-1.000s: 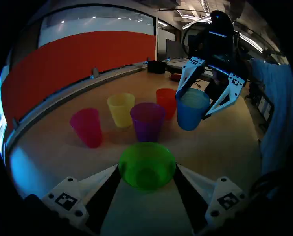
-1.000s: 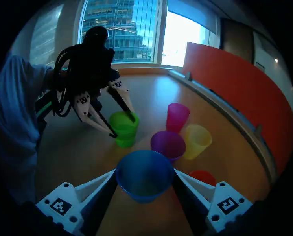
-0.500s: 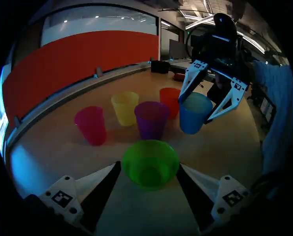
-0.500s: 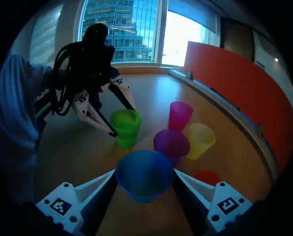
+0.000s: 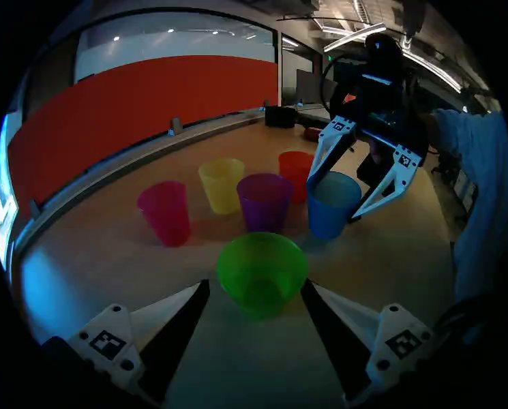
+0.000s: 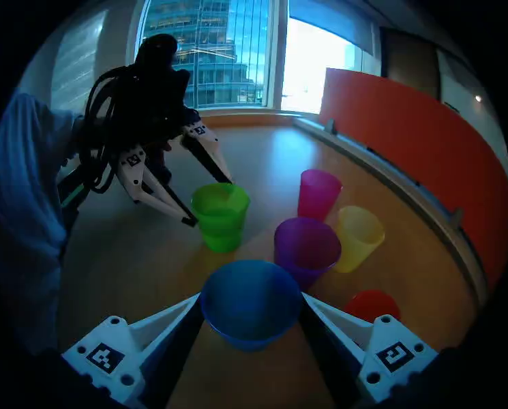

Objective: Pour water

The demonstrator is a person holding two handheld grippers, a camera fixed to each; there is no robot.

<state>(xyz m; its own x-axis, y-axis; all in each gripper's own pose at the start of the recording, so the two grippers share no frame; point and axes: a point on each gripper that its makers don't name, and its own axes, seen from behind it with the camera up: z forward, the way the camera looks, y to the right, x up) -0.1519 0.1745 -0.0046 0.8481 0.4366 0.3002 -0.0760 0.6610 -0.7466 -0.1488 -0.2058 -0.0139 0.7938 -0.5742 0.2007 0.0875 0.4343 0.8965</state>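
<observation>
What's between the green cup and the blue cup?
Only bare tabletop, seen in the right gripper view between green cup and blue cup.

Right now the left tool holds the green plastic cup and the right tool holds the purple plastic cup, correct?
No. The right tool holds the blue plastic cup; the purple plastic cup stands free on the table, per the right gripper view. The left tool does hold the green plastic cup.

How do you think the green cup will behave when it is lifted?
The green cup looks like thin translucent plastic, so it is probably light and apt to flex if squeezed. Its smooth, tapered wall might slip between the fingers.
</observation>
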